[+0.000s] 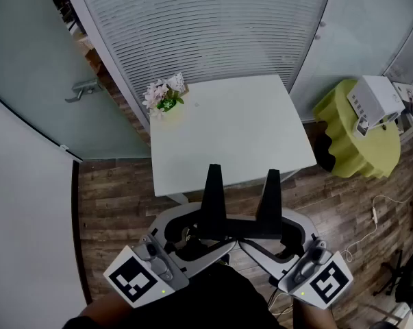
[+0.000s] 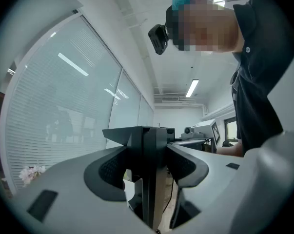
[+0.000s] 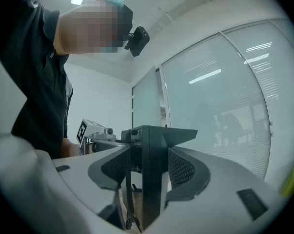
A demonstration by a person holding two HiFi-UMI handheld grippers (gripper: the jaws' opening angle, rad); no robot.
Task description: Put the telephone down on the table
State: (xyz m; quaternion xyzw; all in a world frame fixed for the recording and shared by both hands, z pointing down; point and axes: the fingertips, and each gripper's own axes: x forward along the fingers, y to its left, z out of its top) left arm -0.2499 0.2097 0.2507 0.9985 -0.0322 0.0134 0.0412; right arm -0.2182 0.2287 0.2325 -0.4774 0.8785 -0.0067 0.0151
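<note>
The black telephone [image 1: 213,196], a cross bar with two tapering prongs, hangs over the wooden floor close to my body, short of the white table [image 1: 227,129]. My left gripper [image 1: 216,240] comes in from the left and is shut on its left end. My right gripper [image 1: 255,242] comes in from the right, shut on its right end. In the left gripper view the telephone [image 2: 147,143] stands as a dark post between the padded jaws of the left gripper [image 2: 147,167]. The right gripper view shows the telephone [image 3: 151,143] likewise inside the right gripper [image 3: 149,172].
A small bunch of pink flowers [image 1: 164,96] sits at the table's far left corner. To the right stands a yellow-green covered stand [image 1: 350,139] with a white device [image 1: 374,101] on it. A white cable [image 1: 370,218] lies on the floor. A blind-covered glass wall [image 1: 206,26] lies behind the table.
</note>
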